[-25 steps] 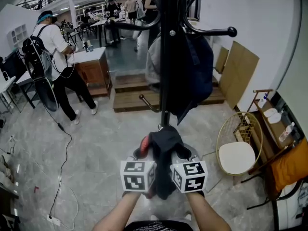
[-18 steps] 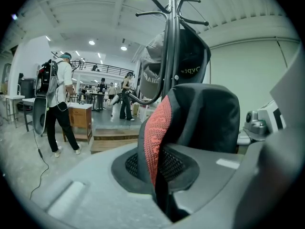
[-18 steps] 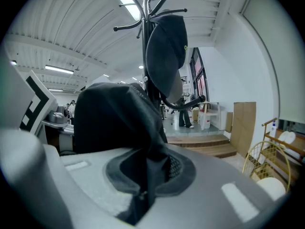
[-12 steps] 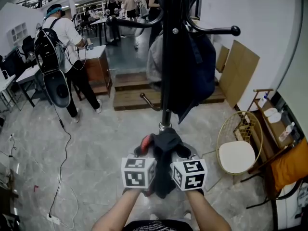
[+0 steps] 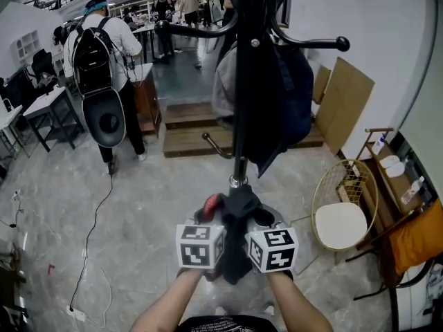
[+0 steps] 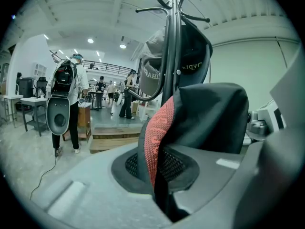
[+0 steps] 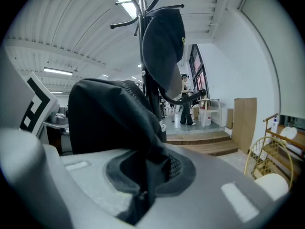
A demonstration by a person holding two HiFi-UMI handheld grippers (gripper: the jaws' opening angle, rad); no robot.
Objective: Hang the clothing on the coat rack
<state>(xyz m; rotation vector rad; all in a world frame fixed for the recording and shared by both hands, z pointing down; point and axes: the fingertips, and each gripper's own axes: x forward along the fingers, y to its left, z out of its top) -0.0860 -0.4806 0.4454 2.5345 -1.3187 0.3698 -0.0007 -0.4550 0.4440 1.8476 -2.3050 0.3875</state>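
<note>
A dark garment (image 5: 234, 209) is held bunched between the left gripper (image 5: 210, 218) and the right gripper (image 5: 261, 220), both clamped on it, with the coat rack (image 5: 243, 81) upright straight ahead and above, judged equally near either.

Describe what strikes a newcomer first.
A black coat rack rises dead ahead, jackets already draped on it. Below it, the left gripper and right gripper both pinch a black garment. A person with a backpack stands upper left.
</note>
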